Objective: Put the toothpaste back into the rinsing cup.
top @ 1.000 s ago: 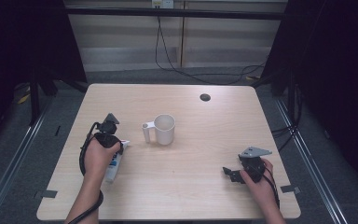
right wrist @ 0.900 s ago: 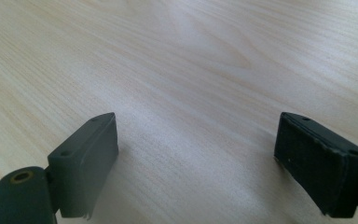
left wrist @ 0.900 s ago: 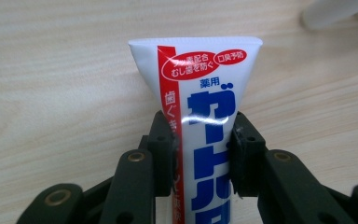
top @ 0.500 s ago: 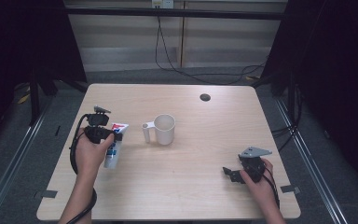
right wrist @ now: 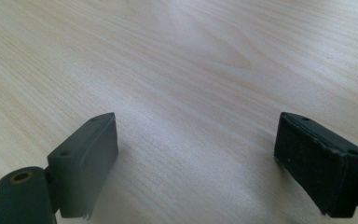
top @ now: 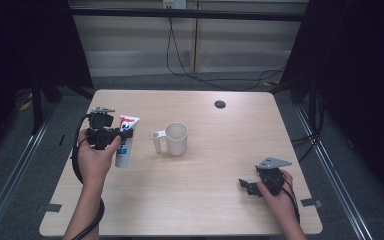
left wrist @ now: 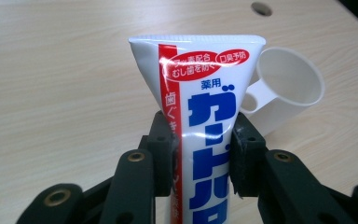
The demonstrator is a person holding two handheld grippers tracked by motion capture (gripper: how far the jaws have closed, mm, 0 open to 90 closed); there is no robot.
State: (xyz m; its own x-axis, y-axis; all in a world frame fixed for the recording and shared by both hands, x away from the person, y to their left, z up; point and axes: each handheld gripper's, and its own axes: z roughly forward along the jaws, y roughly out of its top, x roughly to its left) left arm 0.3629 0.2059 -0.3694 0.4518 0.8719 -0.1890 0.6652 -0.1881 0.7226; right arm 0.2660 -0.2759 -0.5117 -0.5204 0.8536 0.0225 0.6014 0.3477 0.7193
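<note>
Light wood tabletop (top: 205,200), rounded corners. White mug (top: 176,138) upright near centre, handle twd the left in high view, interior looks empty. Small dark round hole (top: 220,104) near far edge. Black cables (top: 200,75) on grey floor (top: 40,165) beyond the tabletop, by the back wall panels.

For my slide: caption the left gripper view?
Left gripper clamps a white red-and-blue toothpaste tube before a white cup.

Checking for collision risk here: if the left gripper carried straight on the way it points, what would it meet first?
Probably the white mug: it lies just beyond the toothpaste tube clamped in the left gripper, slightly right of centre. Depth is unclear, so the tube might pass beside its handle.
</note>
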